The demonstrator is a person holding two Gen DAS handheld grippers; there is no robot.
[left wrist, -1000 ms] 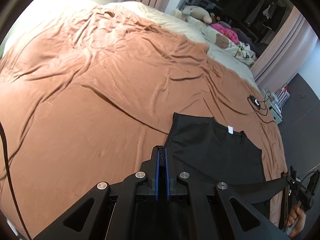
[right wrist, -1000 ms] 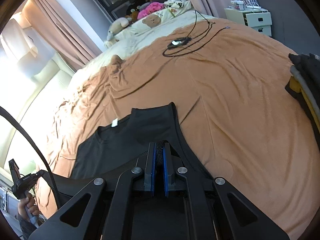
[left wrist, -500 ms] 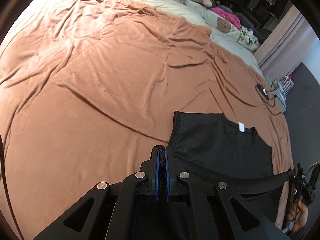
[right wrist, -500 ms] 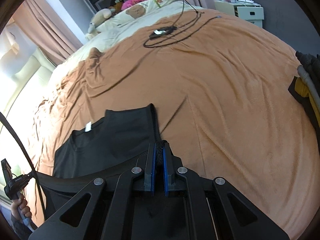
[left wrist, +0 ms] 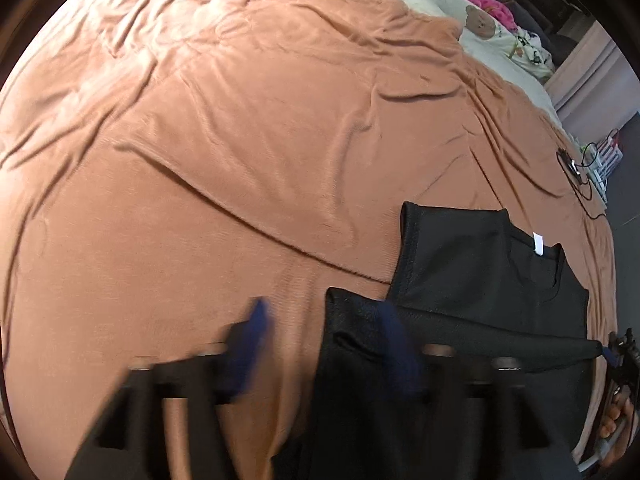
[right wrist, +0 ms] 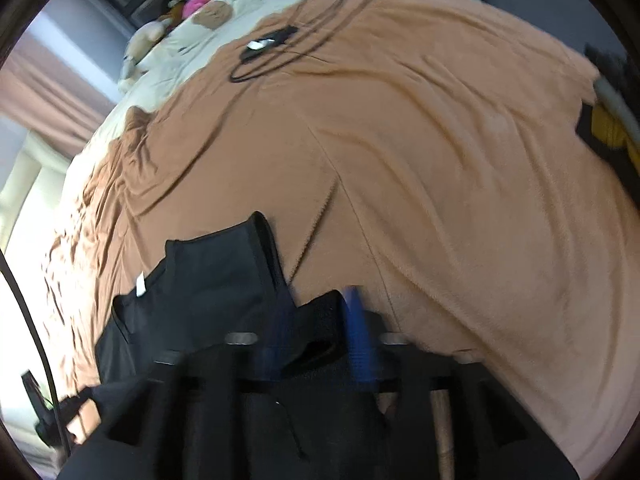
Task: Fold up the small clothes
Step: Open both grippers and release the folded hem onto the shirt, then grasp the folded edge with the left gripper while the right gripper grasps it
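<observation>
Black sleeveless top (left wrist: 480, 264) lies on the rust-brown blanket (left wrist: 240, 152), partly folded, neck end with its white label (left wrist: 538, 243) away from the person, near edge doubled over toward it. All places given from the top. To its left: open blanket, creased. At its near left corner: left gripper (left wrist: 324, 336), blurred, jaws just sprung wide; left blue finger (left wrist: 256, 320) is over bare blanket, right one over the folded black edge; cloth lies between them but the pads do not press it, nothing held. Beyond the top, toward the head of the bed: cream bedding with a bear-print pillow (left wrist: 480, 20) and a pink item (left wrist: 492, 4). Far right of the top: a black cable with a small device (left wrist: 572, 166) on the blanket. At its near right corner: right gripper (right wrist: 320, 316), also blurred, jaws just opened; a fold of black cloth sits slack between the blue fingers (right wrist: 356, 320), ungripped. Right of that, well apart at the bed's edge: a dark pile with yellow cloth (right wrist: 608, 128).
</observation>
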